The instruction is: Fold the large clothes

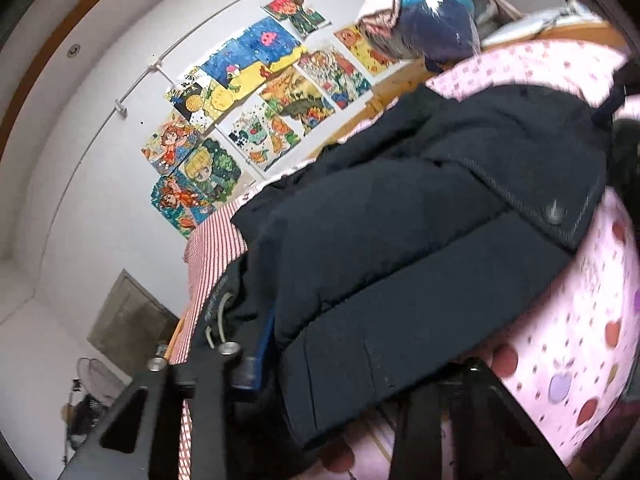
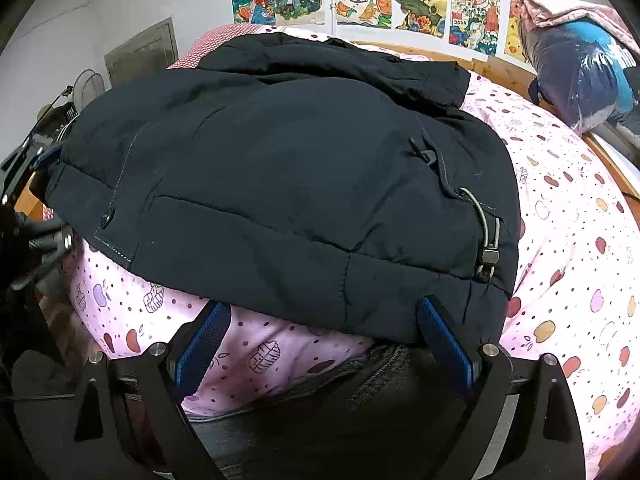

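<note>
In the left wrist view, the left tongs (image 1: pixel 320 364) had their jaws drawn in around the near edge of the dark padded jacket (image 1: pixel 420 240), pinching its hem as far as could be seen. The jacket lay on the pink bedspread (image 1: pixel 580 340) ahead.

In the right wrist view, the right tongs (image 2: pixel 324 332) stood spread, empty, just at the jacket's hem (image 2: pixel 280 300). It looked bulky, soft and springy; the stitched hem seemed the surest hold.

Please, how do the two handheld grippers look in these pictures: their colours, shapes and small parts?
The right gripper has a black angular frame with triangular cut-outs, round silver bolt heads, and two flat fingers faced with ribbed blue pads. The left gripper has the same black frame, cut-out and silver bolts; a blue pad shows on one finger. No cables or markings are visible.
</note>
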